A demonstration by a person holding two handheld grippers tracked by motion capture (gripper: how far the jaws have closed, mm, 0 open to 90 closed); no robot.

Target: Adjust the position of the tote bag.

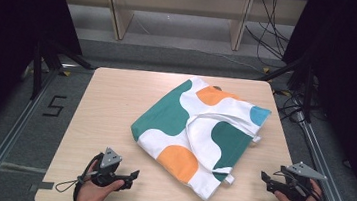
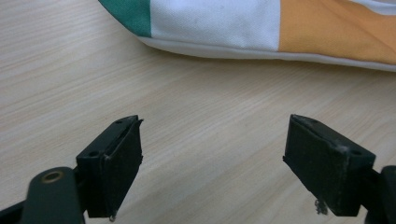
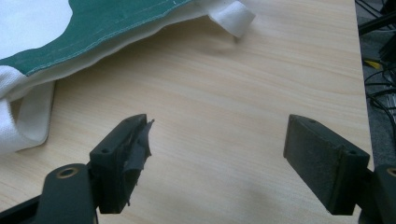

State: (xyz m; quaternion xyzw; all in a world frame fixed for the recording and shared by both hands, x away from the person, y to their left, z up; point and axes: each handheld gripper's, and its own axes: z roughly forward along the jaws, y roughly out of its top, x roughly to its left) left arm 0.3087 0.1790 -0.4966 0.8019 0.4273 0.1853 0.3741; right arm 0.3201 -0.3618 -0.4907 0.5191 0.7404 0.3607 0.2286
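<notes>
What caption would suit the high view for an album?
A colourful tote bag lies flat on a wooden table, with the left gripper and right gripper held open nearby.

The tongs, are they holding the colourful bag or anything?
No. Both the left tongs and right tongs are open and empty, apart from the white cloth tote bag with green, orange and blue blobs.

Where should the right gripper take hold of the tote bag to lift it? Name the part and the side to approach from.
Grip the white handle strap of the tote bag, best where its loop end sticks out past the bag's open edge. Come in low from the right side of the table, where the right gripper waits open: the strap is narrow, free of the flat panel, and faces that gripper.
</notes>
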